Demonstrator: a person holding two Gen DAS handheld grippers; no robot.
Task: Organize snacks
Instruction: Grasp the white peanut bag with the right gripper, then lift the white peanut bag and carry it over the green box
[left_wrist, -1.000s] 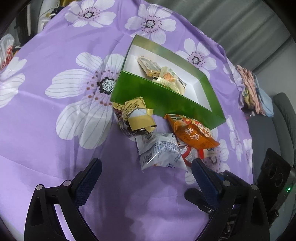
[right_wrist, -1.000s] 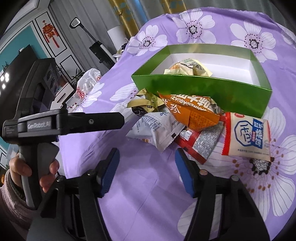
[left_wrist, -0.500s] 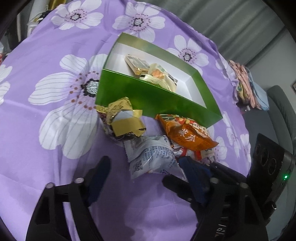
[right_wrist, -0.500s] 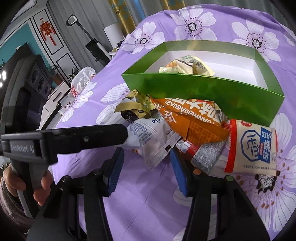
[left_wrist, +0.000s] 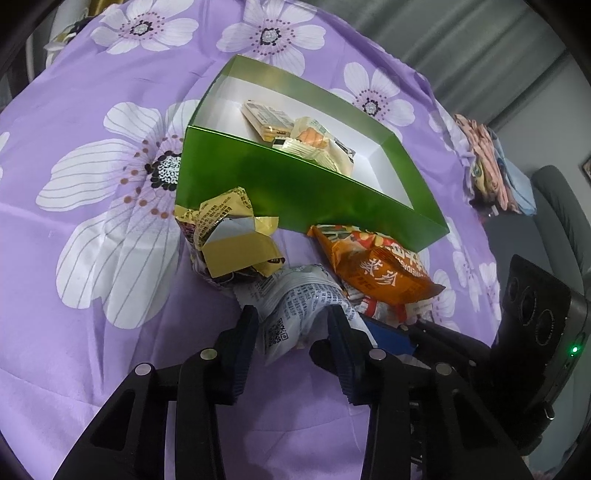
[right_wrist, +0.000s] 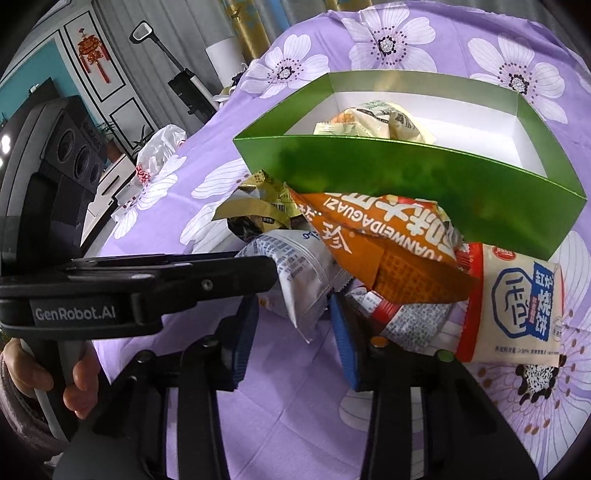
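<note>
The box (left_wrist: 295, 192) lies far on the cloth (left_wrist: 92, 350) with two packets (left_wrist: 306, 136) inside. Before its near wall lie the crumpled wrapper (left_wrist: 232, 240) at left, the seed bag (left_wrist: 376, 269) at right (over another packet (right_wrist: 517, 306)), and nearest, the printed pouch (left_wrist: 295, 306).

"GenRobot.AI" stands on the left gripper (right_wrist: 291, 291); "UANWEIDAGUAZI" runs along the orange snack bag (right_wrist: 384, 240).
</note>
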